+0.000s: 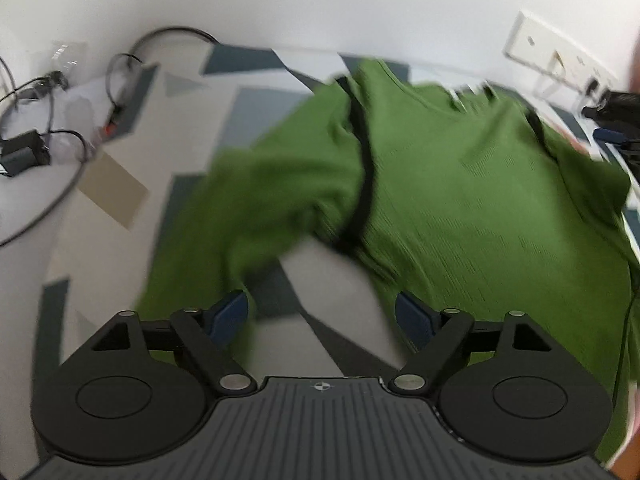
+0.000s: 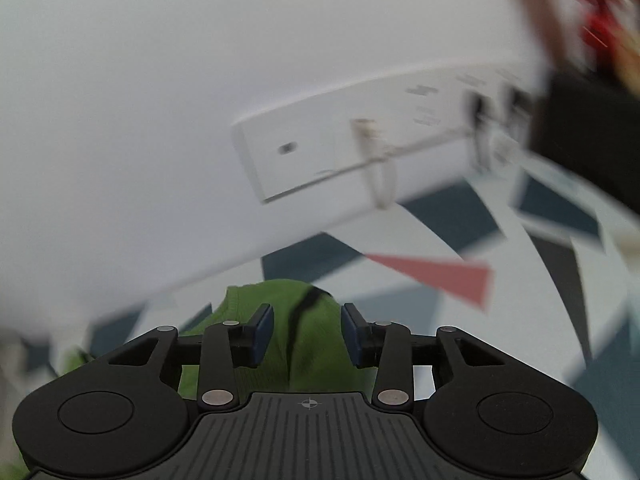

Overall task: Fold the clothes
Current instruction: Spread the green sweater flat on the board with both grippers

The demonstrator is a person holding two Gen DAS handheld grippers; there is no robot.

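A green shirt with black seam trim lies spread and blurred on the patterned cloth, filling the middle and right of the left wrist view. My left gripper hovers over its near edge. Its jaws are wide open, and only the cloth-covered surface shows between the blue pads. In the right wrist view a bunched fold of the green shirt rises between and below the pads of my right gripper. Those jaws stand partly open, with a gap on each side of the fabric.
The surface wears a cloth with grey, dark blue and pink shapes. Black cables and a power adapter lie at the far left. A white socket panel sits on the wall behind. A dark object stands at the far right.
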